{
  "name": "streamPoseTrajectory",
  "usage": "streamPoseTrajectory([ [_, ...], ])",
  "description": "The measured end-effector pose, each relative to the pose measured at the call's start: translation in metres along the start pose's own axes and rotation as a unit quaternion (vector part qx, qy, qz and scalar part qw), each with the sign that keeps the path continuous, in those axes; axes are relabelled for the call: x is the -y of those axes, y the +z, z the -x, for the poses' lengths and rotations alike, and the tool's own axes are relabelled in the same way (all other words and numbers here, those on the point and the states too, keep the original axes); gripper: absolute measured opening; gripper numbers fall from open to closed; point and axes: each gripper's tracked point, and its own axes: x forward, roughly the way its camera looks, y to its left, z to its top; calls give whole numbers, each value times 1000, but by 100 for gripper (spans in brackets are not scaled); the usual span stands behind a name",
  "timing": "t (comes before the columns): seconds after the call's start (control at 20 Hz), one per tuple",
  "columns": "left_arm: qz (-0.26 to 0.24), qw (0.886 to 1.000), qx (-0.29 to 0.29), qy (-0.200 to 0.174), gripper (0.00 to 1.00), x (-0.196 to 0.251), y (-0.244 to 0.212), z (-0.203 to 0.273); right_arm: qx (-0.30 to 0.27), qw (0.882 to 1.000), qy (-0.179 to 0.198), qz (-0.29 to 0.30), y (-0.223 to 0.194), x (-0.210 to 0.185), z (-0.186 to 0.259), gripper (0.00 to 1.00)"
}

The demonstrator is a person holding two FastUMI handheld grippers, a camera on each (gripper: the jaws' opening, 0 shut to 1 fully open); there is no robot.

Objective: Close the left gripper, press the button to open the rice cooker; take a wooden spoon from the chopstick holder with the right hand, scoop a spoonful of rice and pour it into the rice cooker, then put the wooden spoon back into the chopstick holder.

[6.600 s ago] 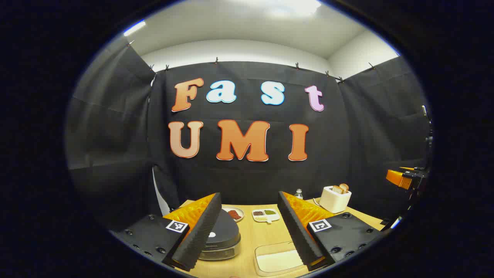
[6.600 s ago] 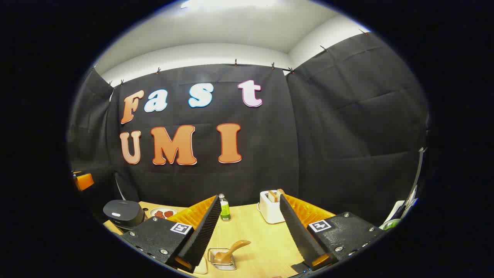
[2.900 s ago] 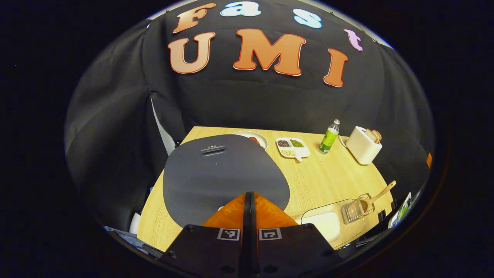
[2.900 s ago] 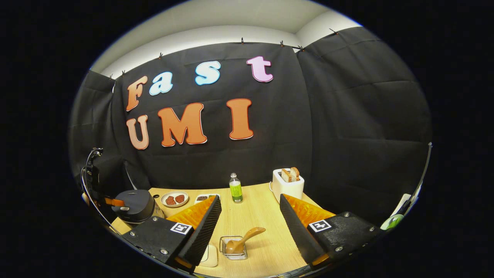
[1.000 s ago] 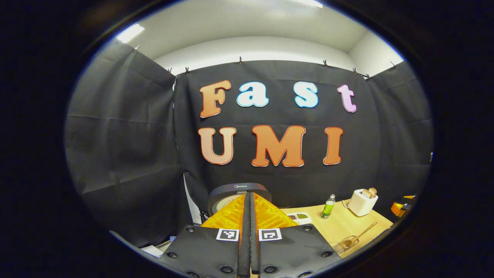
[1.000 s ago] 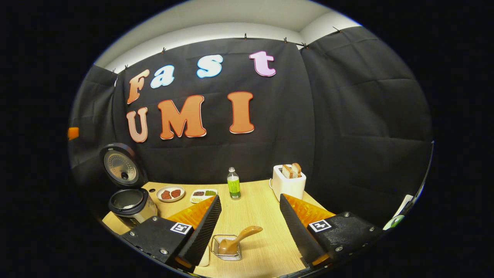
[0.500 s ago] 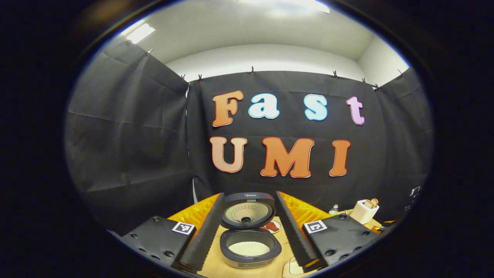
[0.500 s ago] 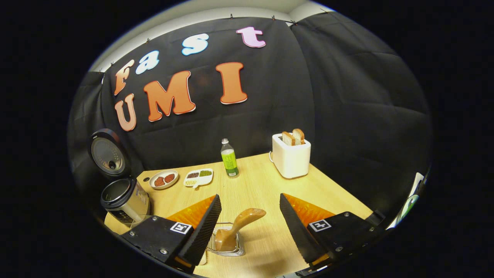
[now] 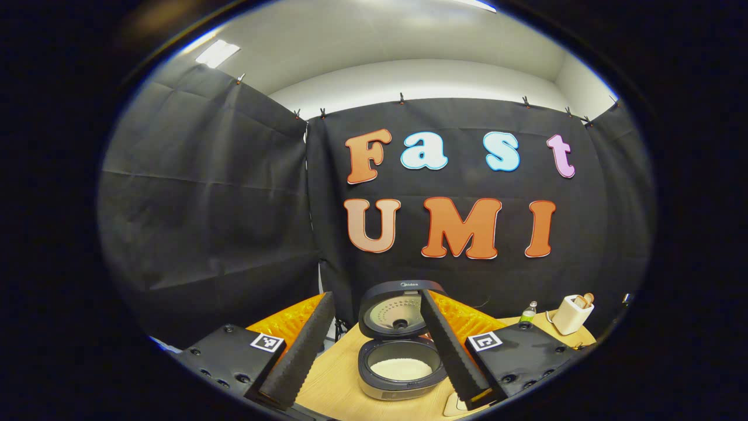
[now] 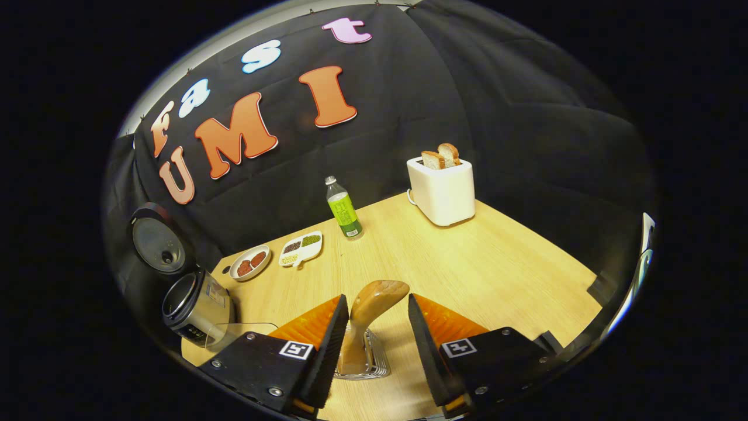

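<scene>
Currently, step in hand: rice cooker (image 9: 402, 356) stands open, lid up; taking the spoon comes next, by my reading.
Left gripper (image 9: 374, 351): jaws spread wide, holding nothing; the cooker sits between its fingers in the left gripper view, white rice visible in the pot.
Right gripper (image 10: 374, 345): jaws apart, partly narrowed, with the wooden spoon (image 10: 367, 318) between them; a gap shows on each side of the handle, so no grip yet.
Spoon position: bowl end down in the chopstick holder (image 10: 365, 359), a small clear wire-edged rack on the table (image 10: 497, 263), just ahead of the right fingertips.
Key relation: the handle's long axis leans up and away from the gripper, tilted slightly toward its right finger; the rounded handle end rises above the fingertips.
Nearer hand: right, already straddling the handle; the cooker lies well off to its left at the table edge (image 10: 196, 304).
Next move needs: closing squarely across the handle, then lifting along the lean.
Risk: a skewed pinch could tip the light holder.
</scene>
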Motion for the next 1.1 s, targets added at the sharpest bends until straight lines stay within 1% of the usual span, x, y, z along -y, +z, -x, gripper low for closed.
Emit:
streamPoseTrajectory([
  [0.05,4,1000,-8,-1,100,1,-6,1,-1,1000,9,-17,1,-2,0,63],
  [0.1,5,1000,-15,-1,100,0,-10,1,0,999,17,-37,3,-4,-2,56],
  [0.15,5,1000,-20,1,100,-2,-14,0,-5,998,23,-53,2,-5,-3,52],
  [0.2,6,1000,-23,2,100,-3,-15,-1,-12,997,31,-68,-1,-6,-5,40],
  [0.25,8,1000,-25,3,100,-3,-15,0,-20,995,40,-84,-3,-9,-6,42],
  [0.3,10,1000,-25,2,99,-3,-15,0,-23,993,49,-105,-1,-11,-5,35],
  [0.35,9,1000,-23,3,98,-5,-13,0,-32,990,56,-124,-2,-13,-7,34],
  [0.4,8,1000,-22,4,96,-7,-12,0,-38,987,64,-142,-2,-15,-8,29],
  [0.45,6,1000,-21,7,100,-9,-11,-1,-42,985,67,-152,-3,-17,-9,28],
  [0.5,5,1000,-20,7,96,-10,-11,-1,-43,984,68,-158,-3,-17,-10,25],
  [0.6,5,1000,-20,7,96,-11,-9,-3,-39,984,63,-161,-2,-17,-11,21],
  [0.8,3,1000,-18,1,96,-11,-8,-4,-22,988,57,-145,6,-21,-3,13],
  [0.9,2,1000,-17,-3,96,-13,-7,-5,-15,987,59,-149,15,-27,1,13],
  [1.1,-4,1000,-14,-21,96,-15,-7,-3,11,990,54,-133,37,-37,19,13],
])
